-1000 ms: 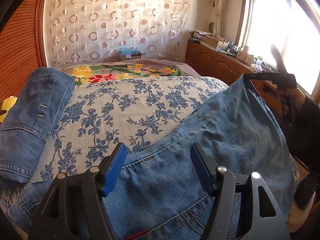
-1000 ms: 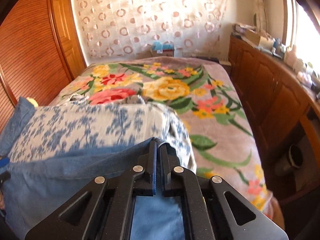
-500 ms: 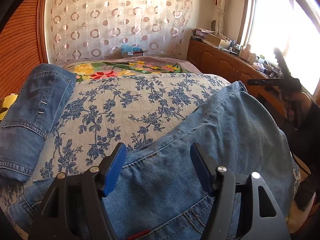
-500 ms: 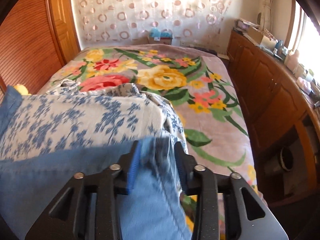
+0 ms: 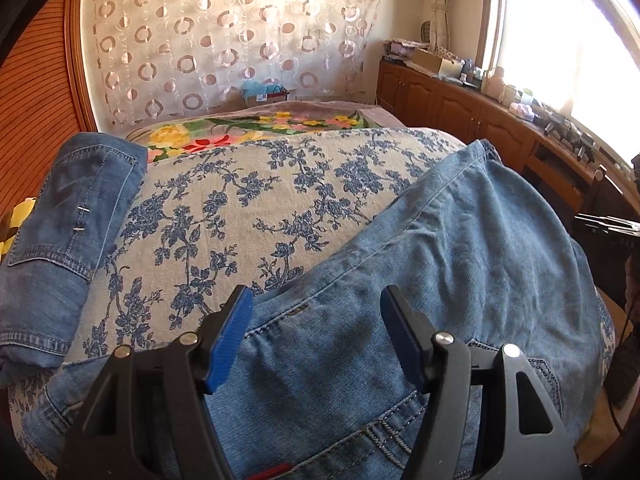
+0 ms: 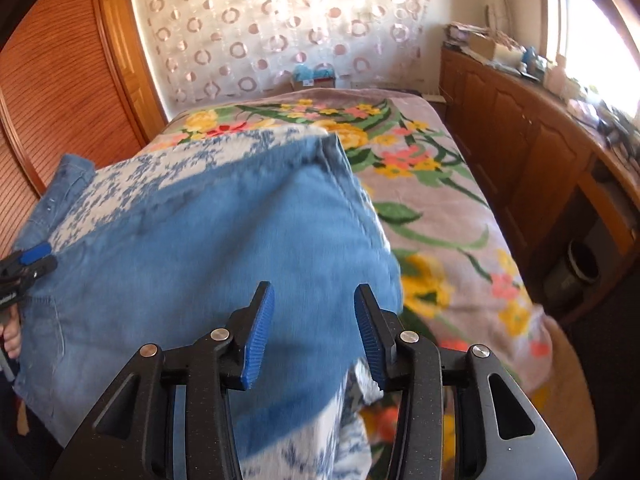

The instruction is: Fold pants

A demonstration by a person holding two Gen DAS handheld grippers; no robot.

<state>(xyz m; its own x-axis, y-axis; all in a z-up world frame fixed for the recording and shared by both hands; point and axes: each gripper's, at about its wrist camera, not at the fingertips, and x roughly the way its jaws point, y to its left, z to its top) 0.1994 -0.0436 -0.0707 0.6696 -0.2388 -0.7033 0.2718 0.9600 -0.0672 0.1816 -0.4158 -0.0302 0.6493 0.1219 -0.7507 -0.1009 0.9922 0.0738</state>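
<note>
Both grippers held open above a pair of jeans spread on a bed.

Left gripper (image 5: 316, 332) hovers over the near waistband end of the jeans (image 5: 440, 264), its blue-padded fingers (image 5: 230, 336) spread wide with nothing between them; the right gripper (image 6: 310, 332) hovers likewise at the right edge of the denim, jaws apart and gripping nothing. The jeans lie flat across a blue-flowered cloth (image 5: 248, 208), running from the near edge toward the far right, where the hem reaches the cloth's far corner. A second, folded pair of jeans (image 5: 68, 232) rests at the left side of the cloth. Beyond and to the right lies a blanket with large yellow and red flowers (image 6: 432, 200), and wooden cabinets (image 6: 520, 152) line the right wall under the window.
</note>
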